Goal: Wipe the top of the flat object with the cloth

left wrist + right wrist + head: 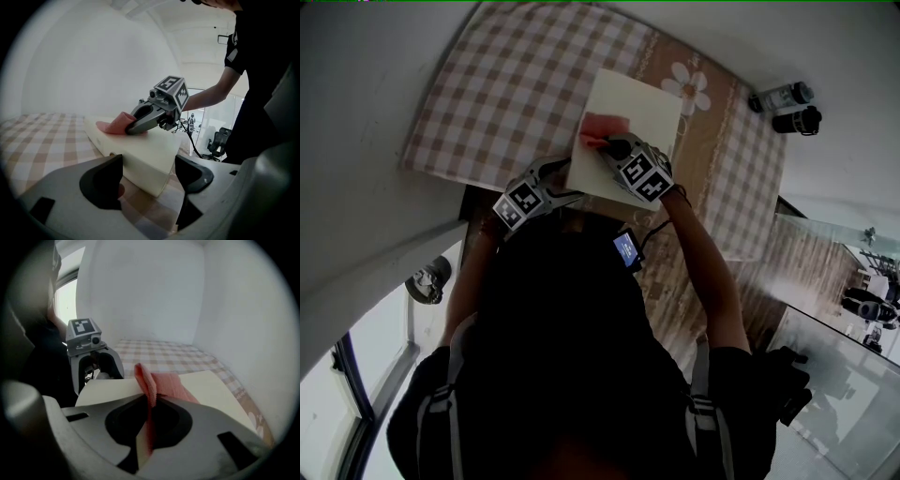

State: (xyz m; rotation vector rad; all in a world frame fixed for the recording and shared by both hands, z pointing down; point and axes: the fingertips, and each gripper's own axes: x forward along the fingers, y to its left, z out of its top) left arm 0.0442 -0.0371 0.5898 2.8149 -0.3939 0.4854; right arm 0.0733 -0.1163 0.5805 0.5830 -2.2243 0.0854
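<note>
Cloth (165, 382), pinched in your right gripper (148, 403), rests on the board (152, 152) at the table's (502, 89) near edge. Your left gripper (148, 174) gapes wide around its corner, so the board may slide.

The left gripper (149, 176) holds its jaws wide apart around the near corner of the cream flat object (140, 147). At 12 o'clock, the right gripper (132, 128) presses the pink cloth (112, 125) onto its top.
</note>
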